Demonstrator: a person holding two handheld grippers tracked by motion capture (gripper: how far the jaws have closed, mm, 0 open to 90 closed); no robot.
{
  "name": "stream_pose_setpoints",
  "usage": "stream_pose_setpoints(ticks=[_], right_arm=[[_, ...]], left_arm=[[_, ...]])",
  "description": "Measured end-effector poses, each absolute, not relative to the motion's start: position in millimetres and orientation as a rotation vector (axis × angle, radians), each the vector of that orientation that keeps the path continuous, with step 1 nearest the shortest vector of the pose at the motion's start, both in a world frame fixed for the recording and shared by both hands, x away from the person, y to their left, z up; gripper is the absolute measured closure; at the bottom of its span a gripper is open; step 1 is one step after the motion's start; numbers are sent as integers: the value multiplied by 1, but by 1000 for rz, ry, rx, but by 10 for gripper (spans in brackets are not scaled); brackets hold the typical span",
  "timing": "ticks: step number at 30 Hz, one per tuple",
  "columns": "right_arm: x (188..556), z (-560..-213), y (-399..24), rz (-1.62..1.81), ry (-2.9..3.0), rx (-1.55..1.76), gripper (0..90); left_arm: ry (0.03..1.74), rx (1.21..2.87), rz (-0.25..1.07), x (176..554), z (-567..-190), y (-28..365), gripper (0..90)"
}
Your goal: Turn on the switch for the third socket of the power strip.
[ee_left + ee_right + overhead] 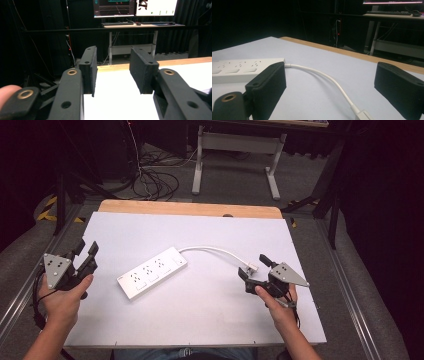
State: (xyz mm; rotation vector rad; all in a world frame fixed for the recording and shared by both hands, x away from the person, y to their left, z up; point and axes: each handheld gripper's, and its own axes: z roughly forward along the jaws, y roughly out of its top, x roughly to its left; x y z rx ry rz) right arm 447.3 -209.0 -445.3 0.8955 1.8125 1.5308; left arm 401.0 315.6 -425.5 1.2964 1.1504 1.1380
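At centre of the worktop [210, 320]: one white power strip [152, 272], lying flat, long axis running from 8 to 2 o'clock. Its cord [212, 250] leaves the 2 o'clock end and arcs toward 4 o'clock, ending in a plug [250, 268] on the surface.

Your right tongs [252, 266], at 4 o'clock from the strip: jaws wide apart, nothing gripped. They straddle the plug end of the cord [324, 77] without pressing on it; in the right gripper view the plug [363, 115] lies between them, low in the frame, and the strip [242, 68] sits beyond the left jaw.

Your left tongs [86, 249], at 9 o'clock, well apart from the strip: jaws partly closed, nothing between them, bare worktop [112, 100] beneath.
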Motion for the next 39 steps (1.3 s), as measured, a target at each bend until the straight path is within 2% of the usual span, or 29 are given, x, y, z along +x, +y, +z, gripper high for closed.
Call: stream_pose_setpoints(ticks=[16, 19, 20, 23, 28, 39], right_arm=[[448, -446, -209, 1532, 1821, 892, 111], [448, -446, -209, 1533, 1822, 892, 111], [448, -446, -209, 1532, 1823, 892, 111], [448, -446, -209, 1532, 1824, 893, 113], [448, -446, -209, 1533, 1824, 894, 113], [448, -446, -209, 1533, 1825, 896, 114]], left_arm=[[1153, 1316, 1128, 401, -425, 317, 689], [1158, 1328, 1124, 400, -423, 318, 731], [1160, 1330, 1123, 400, -422, 318, 775], [1167, 1336, 1112, 398, -420, 320, 835], [1178, 1348, 1061, 397, -417, 325, 893], [1167, 1360, 1045, 397, -415, 327, 898]])
